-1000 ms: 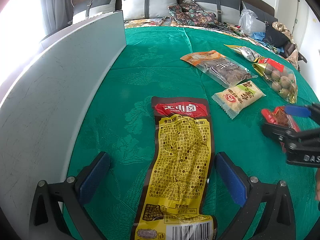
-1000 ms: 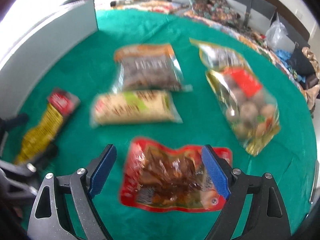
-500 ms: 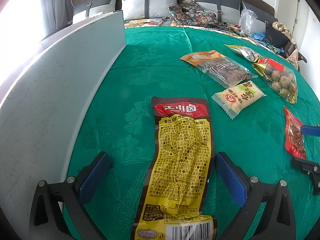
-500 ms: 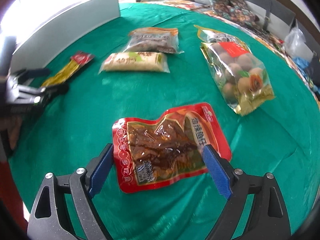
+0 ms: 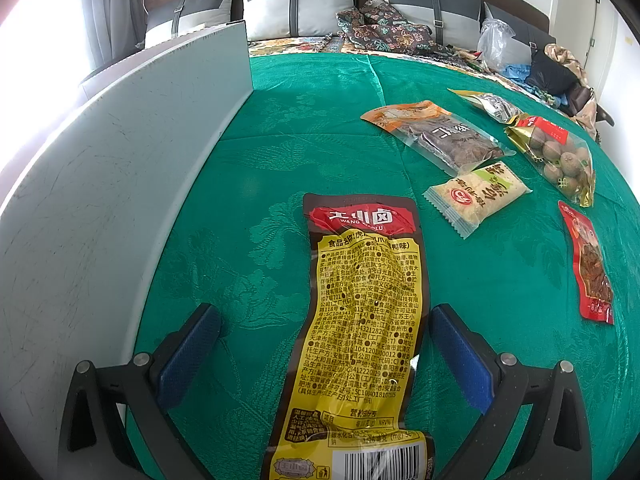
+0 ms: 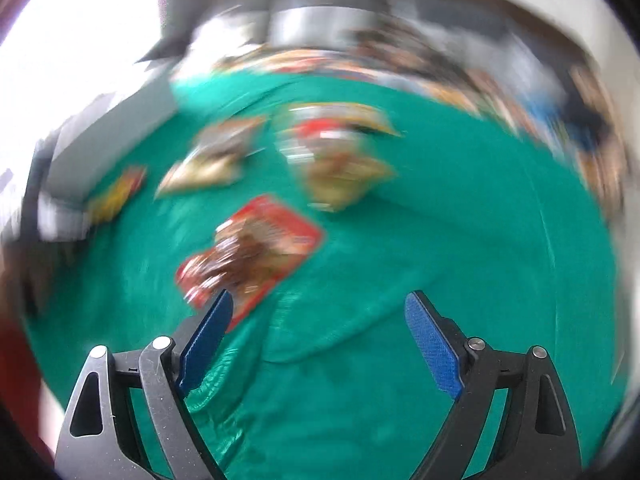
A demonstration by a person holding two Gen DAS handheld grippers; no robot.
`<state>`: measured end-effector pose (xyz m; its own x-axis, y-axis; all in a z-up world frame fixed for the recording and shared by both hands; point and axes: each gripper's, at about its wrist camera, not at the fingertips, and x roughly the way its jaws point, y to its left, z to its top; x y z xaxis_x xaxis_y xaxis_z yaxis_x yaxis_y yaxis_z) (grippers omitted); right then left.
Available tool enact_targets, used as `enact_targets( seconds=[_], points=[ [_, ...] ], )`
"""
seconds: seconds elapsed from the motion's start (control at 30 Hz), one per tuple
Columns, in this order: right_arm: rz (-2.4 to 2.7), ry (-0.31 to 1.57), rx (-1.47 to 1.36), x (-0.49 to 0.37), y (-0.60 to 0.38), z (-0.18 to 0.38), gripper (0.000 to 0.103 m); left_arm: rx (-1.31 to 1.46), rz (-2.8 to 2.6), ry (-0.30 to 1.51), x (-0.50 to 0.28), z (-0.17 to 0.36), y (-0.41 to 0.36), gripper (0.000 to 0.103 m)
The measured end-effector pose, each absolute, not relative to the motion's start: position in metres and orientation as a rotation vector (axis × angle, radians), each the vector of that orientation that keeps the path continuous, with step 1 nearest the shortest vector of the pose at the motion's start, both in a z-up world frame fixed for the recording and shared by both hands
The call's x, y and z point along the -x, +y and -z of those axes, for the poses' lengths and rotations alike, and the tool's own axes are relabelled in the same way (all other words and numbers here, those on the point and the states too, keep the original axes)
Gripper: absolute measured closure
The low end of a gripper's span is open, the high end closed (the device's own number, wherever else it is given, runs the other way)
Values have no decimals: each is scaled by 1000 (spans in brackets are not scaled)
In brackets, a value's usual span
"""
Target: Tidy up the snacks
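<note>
A long yellow and red snack packet (image 5: 360, 332) lies flat on the green cloth (image 5: 304, 132), running between the open fingers of my left gripper (image 5: 324, 356). To its right lie a cream wafer packet (image 5: 478, 196), a clear packet of dark pieces with an orange top (image 5: 440, 132), a gold bag of round balls (image 5: 556, 152), a silver packet (image 5: 492, 106) and a red packet (image 5: 588, 264). The right wrist view is heavily blurred; my right gripper (image 6: 320, 340) stands open over bare cloth, with the red packet (image 6: 252, 248) ahead and left of it.
A grey-white board (image 5: 120, 184) stands upright along the left side of the cloth. Cushions (image 5: 296, 8), patterned fabric (image 5: 384, 28) and a plastic bag (image 5: 496, 40) sit on the bed behind. Bare cloth spreads between the board and the packets.
My right gripper has pulled back and swung away from the red packet, leaving the left wrist view. The left gripper and the yellow packet have not moved.
</note>
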<state>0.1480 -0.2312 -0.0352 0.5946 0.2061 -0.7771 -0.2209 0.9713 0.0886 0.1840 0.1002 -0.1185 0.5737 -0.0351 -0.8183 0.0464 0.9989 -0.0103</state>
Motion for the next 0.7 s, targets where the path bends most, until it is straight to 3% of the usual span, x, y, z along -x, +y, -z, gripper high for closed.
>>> enact_targets(
  seconds=[0.1,0.2,0.5,0.7],
  points=[
    [-142,1050,-365,-145,-281,51,12,-13,47,959,-184,119,100,0],
    [-198,1149,-508,-137,-272,61,12,-13,48,959,-184,119,100,0],
    [-148,1190,-361,-190,-158,67,13,-12,48,959,-184,119,100,0],
    [16,1224,-20,-217,-93,85,11,-12,48,959,-184,119,100,0]
  ],
)
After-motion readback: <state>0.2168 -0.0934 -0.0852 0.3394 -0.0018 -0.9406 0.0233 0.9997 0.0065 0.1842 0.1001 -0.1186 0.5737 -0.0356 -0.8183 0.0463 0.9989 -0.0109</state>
